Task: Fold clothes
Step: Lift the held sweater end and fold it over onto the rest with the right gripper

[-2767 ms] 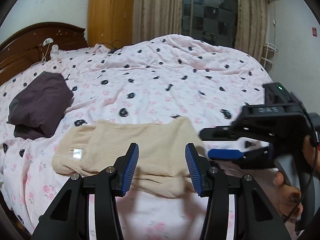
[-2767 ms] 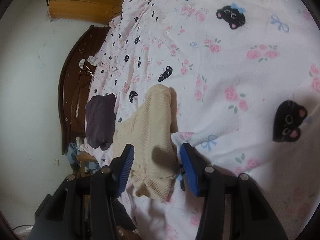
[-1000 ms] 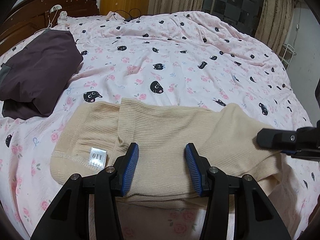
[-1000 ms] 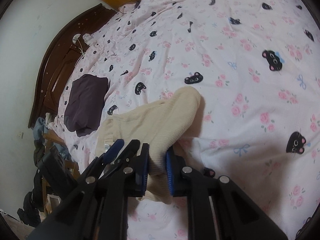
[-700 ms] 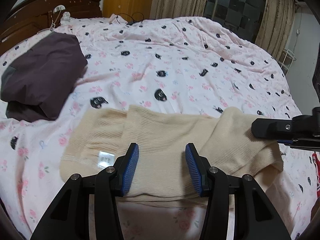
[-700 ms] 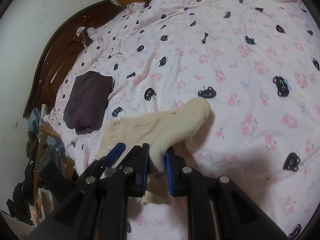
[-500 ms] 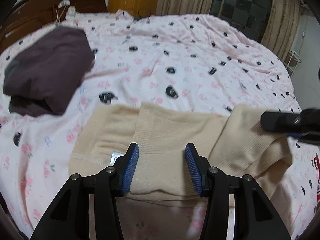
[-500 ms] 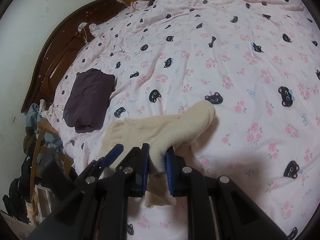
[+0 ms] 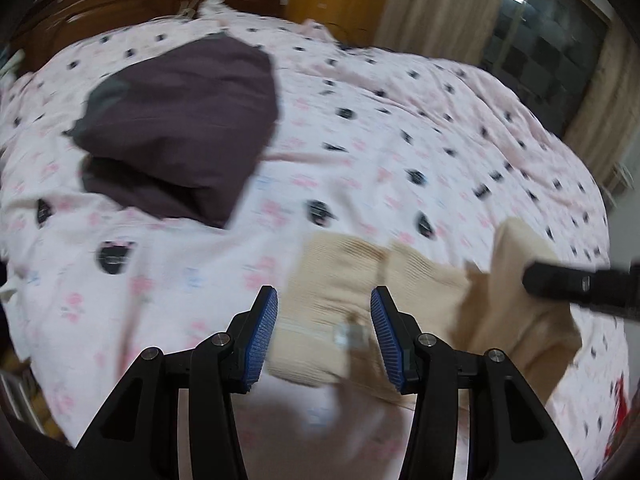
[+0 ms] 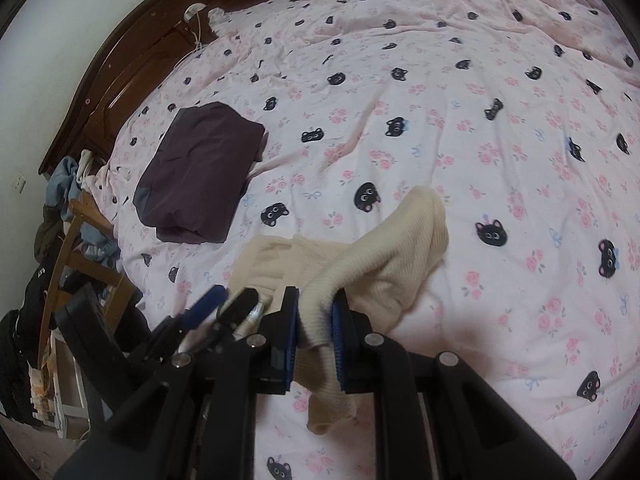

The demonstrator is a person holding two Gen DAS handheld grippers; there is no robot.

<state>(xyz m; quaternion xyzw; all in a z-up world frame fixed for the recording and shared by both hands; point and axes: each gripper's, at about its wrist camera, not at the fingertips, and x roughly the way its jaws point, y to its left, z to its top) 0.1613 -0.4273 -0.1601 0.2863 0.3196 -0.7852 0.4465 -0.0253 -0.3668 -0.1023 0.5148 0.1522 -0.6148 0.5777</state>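
Note:
A cream ribbed knit garment lies on the bed near its front edge, partly folded. My right gripper is shut on one end of it and holds that end raised, so the cloth drapes down from the pads. In the left wrist view that gripper shows as a black bar at the right. My left gripper is open just above the garment's waistband end, where a small white label shows. Nothing is between its blue pads.
A folded dark purple garment lies to the left on the pink cat-print duvet. A dark wooden headboard stands behind it. A wooden chair with piled clothes stands off the bed's left edge. A wardrobe and curtains lie beyond.
My left gripper has swung left, still open, so the cream garment now sits right of centre. My right gripper, shut on the garment's end, has lifted it and carried it leftward.

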